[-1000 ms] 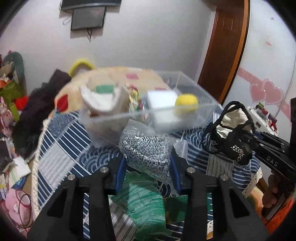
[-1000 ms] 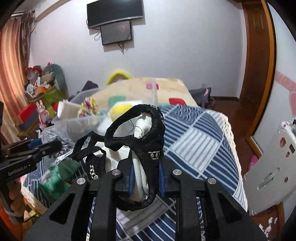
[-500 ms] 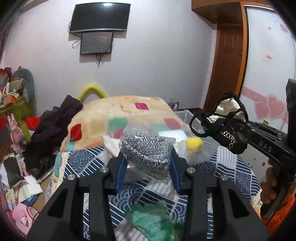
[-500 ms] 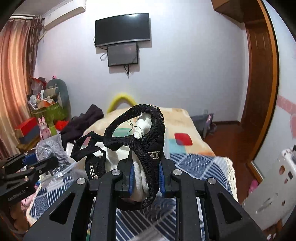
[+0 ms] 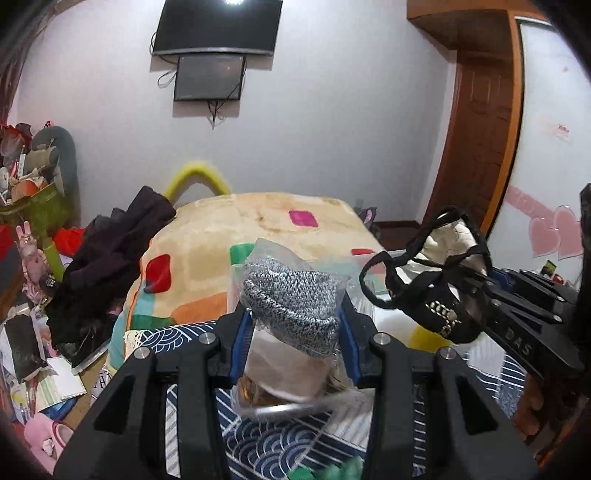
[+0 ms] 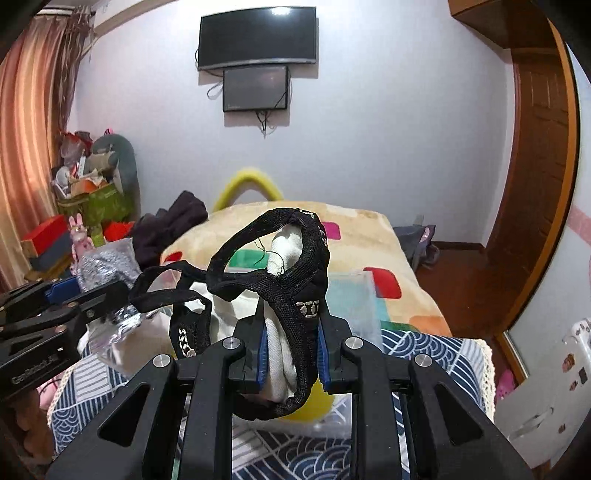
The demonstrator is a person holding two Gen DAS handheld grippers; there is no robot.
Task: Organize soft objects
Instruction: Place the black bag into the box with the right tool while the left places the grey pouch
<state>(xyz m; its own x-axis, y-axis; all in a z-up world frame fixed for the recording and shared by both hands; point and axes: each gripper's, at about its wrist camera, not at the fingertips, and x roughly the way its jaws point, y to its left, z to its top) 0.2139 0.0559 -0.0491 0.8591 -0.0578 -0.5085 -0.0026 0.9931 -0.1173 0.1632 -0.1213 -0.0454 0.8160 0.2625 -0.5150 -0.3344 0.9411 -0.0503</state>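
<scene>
"DAS" marks right tongs [image 5: 476,295]; "GenRobot.AI" left tongs [image 6: 92,295].

Lighting: soft, even indoor light is filling the room; the wall [image 6: 369,129] is reading pale lilac. Glare: a ceiling lamp is reflecting as a bright spot on the TV [image 5: 218,26] and a fainter one in the right view [image 6: 258,37]. Shadows: faint ones are falling under the TV. Distortion: fisheye is bending the door frame [image 6: 565,184] and curtain [image 6: 33,147]; corners are vignetting black. Blur: the clear box [image 5: 295,402] and yellow arch [image 5: 195,177] are smearing.
</scene>
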